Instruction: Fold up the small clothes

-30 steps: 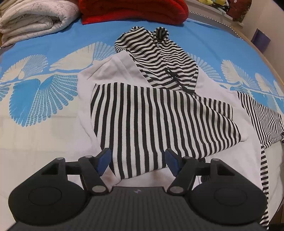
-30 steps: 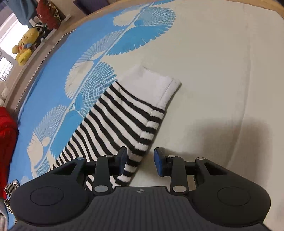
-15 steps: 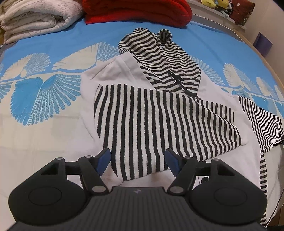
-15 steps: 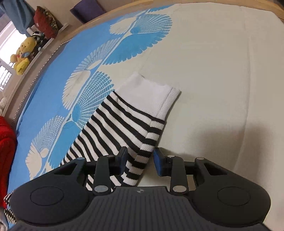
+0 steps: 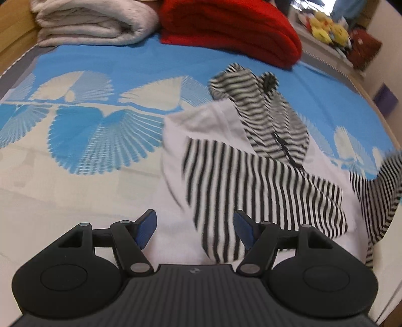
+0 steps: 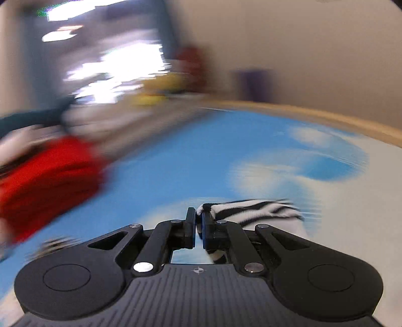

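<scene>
A small black-and-white striped hooded top [image 5: 251, 176] with white panels lies on the bed. Its hood [image 5: 266, 113] points to the far side and one sleeve is folded across the body. My left gripper [image 5: 193, 226] is open and empty, just above the garment's near edge. My right gripper [image 6: 198, 229] is shut on the other striped sleeve [image 6: 251, 210] and holds it lifted off the bed. That raised sleeve also shows in the left wrist view [image 5: 379, 191] at the right. The right wrist view is blurred.
The bed has a blue and cream fan-pattern sheet [image 5: 100, 140]. A folded red blanket [image 5: 231, 27] and a folded white blanket [image 5: 93, 22] lie at the far end. Plush toys [image 5: 326, 27] sit on a shelf beyond. A wooden bed rim [image 6: 326, 118] runs along the right.
My right gripper has closed on the sleeve and swung up fast, lifting it off the bed. My left gripper has shifted left and stays open.
</scene>
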Demonstrator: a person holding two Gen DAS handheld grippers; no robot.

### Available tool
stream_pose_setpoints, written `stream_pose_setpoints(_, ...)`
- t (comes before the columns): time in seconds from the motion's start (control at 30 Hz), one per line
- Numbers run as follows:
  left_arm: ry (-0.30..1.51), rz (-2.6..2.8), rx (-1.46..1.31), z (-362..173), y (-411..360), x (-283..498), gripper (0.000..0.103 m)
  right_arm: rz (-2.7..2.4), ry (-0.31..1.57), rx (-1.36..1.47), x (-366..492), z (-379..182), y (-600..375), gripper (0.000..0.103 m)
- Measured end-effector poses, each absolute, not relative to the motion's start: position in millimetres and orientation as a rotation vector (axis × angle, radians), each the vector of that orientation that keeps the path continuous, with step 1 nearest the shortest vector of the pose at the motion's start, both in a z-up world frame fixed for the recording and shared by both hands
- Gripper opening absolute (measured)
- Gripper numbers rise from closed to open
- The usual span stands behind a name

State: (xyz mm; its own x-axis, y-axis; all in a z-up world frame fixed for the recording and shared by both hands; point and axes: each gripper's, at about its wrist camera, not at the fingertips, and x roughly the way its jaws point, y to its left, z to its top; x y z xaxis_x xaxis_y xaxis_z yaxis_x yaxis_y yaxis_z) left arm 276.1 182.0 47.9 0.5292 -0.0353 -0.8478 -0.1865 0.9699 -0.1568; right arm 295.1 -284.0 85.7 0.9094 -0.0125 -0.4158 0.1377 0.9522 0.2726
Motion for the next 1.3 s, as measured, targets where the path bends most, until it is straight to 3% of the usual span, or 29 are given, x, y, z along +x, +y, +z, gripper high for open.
stream_pose_setpoints(0.1,0.994,0.109,-0.298,55,199,276,0.073,0.34,0.594,0.28,279,84,-185,0.007)
stream_pose_setpoints(0.13,0.989,0.112,-0.313,56,203,276,0.073,0.477,0.737,0.278,279,74,-157,0.018)
stream_pose_setpoints(0.2,0.985,0.119,-0.342,57,210,276,0.073,0.577,0.998,0.224,268,49,-115,0.022)
stream_pose_setpoints(0.3,0.988,0.124,-0.382,53,216,276,0.073,0.495,1.096,0.16,253,35,-104,0.025)
stream_pose_setpoints(0.4,1.004,0.117,-0.408,45,217,277,0.071,0.41,1.048,0.217,254,40,-124,0.028)
stream_pose_setpoints(0.43,1.01,0.11,-0.428,42,216,278,0.07,0.386,1.025,0.23,257,41,-131,0.034)
stream_pose_setpoints(0.47,1.016,0.101,-0.447,39,216,278,0.065,0.359,1.004,0.238,259,39,-136,0.038)
stream_pose_setpoints(0.57,1.053,0.081,-0.492,22,213,280,0.049,0.259,1.009,0.24,271,17,-150,0.039)
stream_pose_setpoints(0.63,1.09,0.079,-0.505,7,211,283,0.045,0.23,1.054,0.266,282,2,-154,0.04)
stream_pose_setpoints(0.9,1.19,0.138,-0.562,-46,212,297,0.045,0.257,1.086,0.324,291,-12,-171,0.04)
stream_pose_setpoints(1.0,1.186,0.128,-0.498,-52,202,304,0.038,0.256,1.1,0.358,292,-12,-178,0.04)
stream_pose_setpoints(1.03,1.176,0.131,-0.457,-50,198,305,0.027,0.257,1.097,0.359,294,-13,-179,0.04)
stream_pose_setpoints(1.07,1.16,0.132,-0.41,-46,194,306,0.008,0.247,1.095,0.355,295,-12,-181,0.04)
stream_pose_setpoints(1.3,0.822,0.08,-0.288,32,180,293,0.007,0.146,1.115,0.372,302,-18,-194,0.04)
